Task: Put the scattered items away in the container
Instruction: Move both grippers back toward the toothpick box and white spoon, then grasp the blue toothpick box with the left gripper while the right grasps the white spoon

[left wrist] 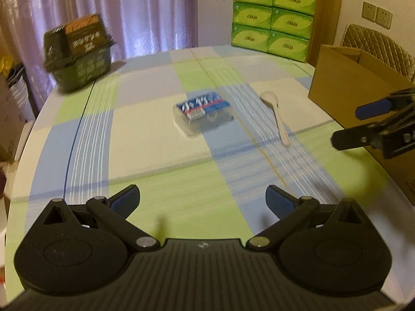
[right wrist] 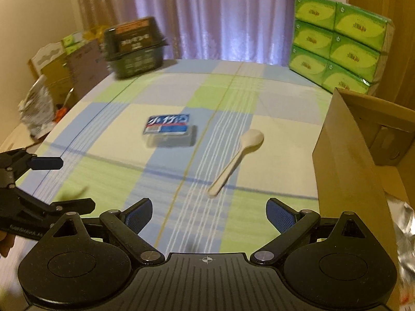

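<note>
A clear packet with a blue label [left wrist: 202, 113] [right wrist: 169, 130] lies mid-table on the checked cloth. Just to its right rests a white plastic spoon [left wrist: 275, 115] [right wrist: 237, 161], bowl facing away. The open cardboard box [left wrist: 358, 90] [right wrist: 347, 155] stands at the right edge of the table. My left gripper [left wrist: 202, 202] [right wrist: 64, 181] hovers open over the near cloth, short of the packet, nothing between its fingers. My right gripper [right wrist: 208, 215] [left wrist: 347, 124] is open too, empty, close to the spoon's handle tip and beside the box.
A dark green basket [left wrist: 80, 59] [right wrist: 135, 51] sits at the far left of the table. A stack of green tissue packs [left wrist: 272, 18] [right wrist: 339, 44] stands far right. Boxes and bags [right wrist: 52, 83] crowd the floor to the left. A quilted chair [left wrist: 381, 46] is behind the box.
</note>
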The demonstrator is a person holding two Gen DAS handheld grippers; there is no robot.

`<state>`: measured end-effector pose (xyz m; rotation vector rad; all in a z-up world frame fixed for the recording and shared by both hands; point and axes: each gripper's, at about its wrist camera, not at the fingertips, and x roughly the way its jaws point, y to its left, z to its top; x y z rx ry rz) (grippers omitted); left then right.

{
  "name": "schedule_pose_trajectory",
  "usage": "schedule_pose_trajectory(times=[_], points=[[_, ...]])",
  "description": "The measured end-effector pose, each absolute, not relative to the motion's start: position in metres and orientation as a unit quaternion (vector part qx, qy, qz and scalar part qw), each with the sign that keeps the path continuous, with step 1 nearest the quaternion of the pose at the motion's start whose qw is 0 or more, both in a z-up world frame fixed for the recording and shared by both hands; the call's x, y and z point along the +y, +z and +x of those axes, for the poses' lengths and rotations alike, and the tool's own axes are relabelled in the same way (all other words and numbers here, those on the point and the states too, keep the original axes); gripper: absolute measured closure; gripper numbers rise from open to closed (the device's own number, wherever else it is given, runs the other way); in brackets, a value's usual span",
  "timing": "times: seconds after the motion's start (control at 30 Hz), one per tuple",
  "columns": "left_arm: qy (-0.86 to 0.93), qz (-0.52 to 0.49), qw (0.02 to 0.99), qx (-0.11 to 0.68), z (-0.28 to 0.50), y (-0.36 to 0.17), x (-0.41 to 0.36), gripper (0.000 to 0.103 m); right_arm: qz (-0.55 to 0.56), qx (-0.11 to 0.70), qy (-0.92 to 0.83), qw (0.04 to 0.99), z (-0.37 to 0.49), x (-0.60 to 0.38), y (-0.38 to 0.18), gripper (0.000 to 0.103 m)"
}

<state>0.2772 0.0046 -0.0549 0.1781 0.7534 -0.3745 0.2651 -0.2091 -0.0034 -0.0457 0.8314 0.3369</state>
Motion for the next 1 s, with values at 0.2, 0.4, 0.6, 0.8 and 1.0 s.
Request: schedule_pose_trajectory(times=[0.2,0.4,0.6,0.8,1.0], points=[[-0.214,0.135,0.907,0.338,0.323,-0.059,-0.011,0.002,-0.004,0.402,0.147,0.904,0.314,-0.205,-0.017,0.012],[-0.252,0.175,0.898,0.317,0.360,-0.072,-0.022,0.002,-0.003,0.416,0.144,0.898,0.347,-0.203,-0.031,0.023],[-0.285,0.204,0.890,0.291,0.396,-0.082,-0.026,0.002,-0.012,0.429,0.144,0.892,0.366,-0.201,-0.050,0.023],[-0.317,0.230,0.872,0.293,0.418,-0.091,-0.032,0.004,-0.015,0.440,0.143,0.887,0.381,-0.197,-0.065,0.035],[-0.342,0.231,0.856,0.311,0.435,-0.099,-0.037,0.012,-0.020,0.425,0.121,0.897,0.390,-0.195,-0.068,0.044]])
